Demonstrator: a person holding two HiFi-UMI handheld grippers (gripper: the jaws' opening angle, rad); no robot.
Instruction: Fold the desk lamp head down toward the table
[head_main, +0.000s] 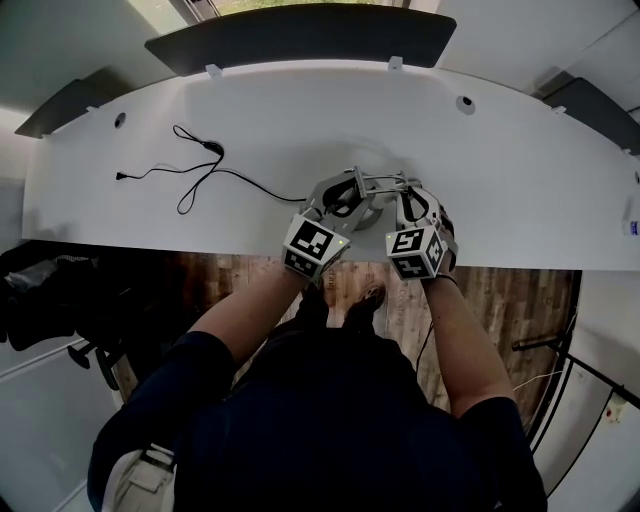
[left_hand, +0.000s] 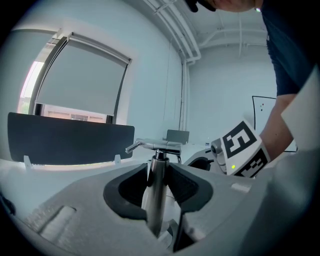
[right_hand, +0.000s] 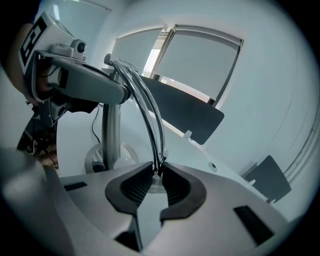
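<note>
The long white table (head_main: 520, 170) carries a thin black cable (head_main: 190, 175) that lies in loose loops on its left part and runs right to a silver metal desk lamp (right_hand: 111, 130). The lamp stands on its round base near the front edge. Two small round grommets (head_main: 465, 103) sit near the far edge, beside dark screen panels (head_main: 300, 35).

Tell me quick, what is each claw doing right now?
Left claw: closed on the lamp pole.
Right claw: closed on the thin lamp arm.
</note>
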